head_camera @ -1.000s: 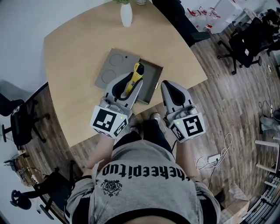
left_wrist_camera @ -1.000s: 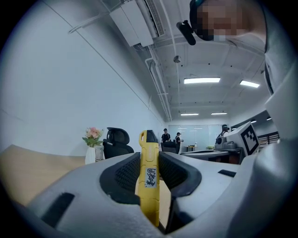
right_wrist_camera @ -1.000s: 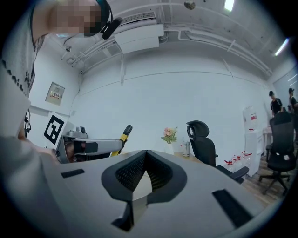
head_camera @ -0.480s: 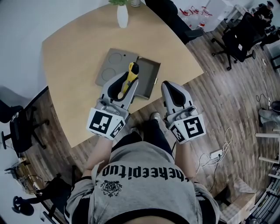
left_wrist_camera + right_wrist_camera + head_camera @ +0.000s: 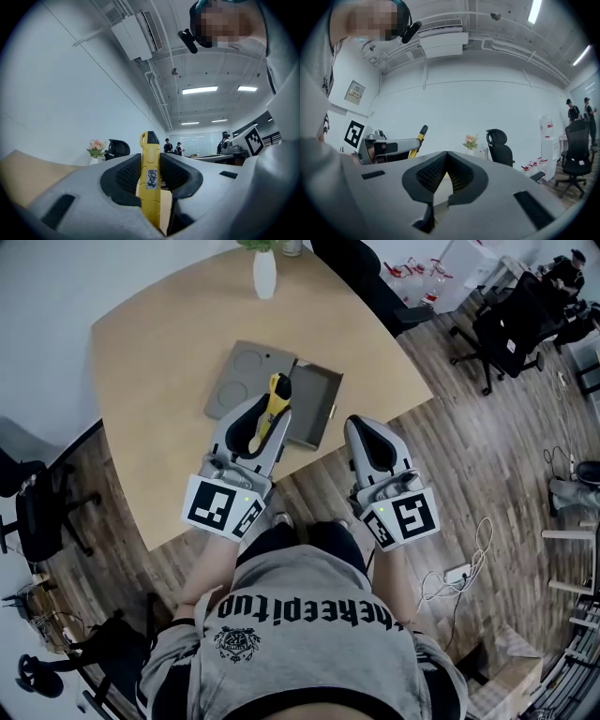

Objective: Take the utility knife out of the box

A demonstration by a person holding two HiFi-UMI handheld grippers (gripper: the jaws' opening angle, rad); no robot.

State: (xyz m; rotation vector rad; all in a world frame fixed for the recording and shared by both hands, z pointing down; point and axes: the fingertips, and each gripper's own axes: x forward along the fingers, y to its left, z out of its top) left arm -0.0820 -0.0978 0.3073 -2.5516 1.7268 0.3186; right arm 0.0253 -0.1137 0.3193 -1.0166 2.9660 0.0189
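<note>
Utility knife [image 5: 150, 180] is clamped in the left gripper's [image 5: 269, 414] jaws, apparently clear of the box [image 5: 317, 397], so next comes setting it on the bench [image 5: 155, 362]; the right gripper's [image 5: 446, 165] jaws are together, empty.

A rounded table [image 5: 150, 371] of pale wood stands on a floor [image 5: 487, 465] of dark wooden planks. A white vase [image 5: 265, 273] of flowers sits near its far edge, and black office chairs [image 5: 511, 329] stand off to the side. The walls [image 5: 65, 93] are plain white, an air conditioner [image 5: 138, 35] hangs just under the ceiling, and strip lights [image 5: 200, 89] glow overhead.
</note>
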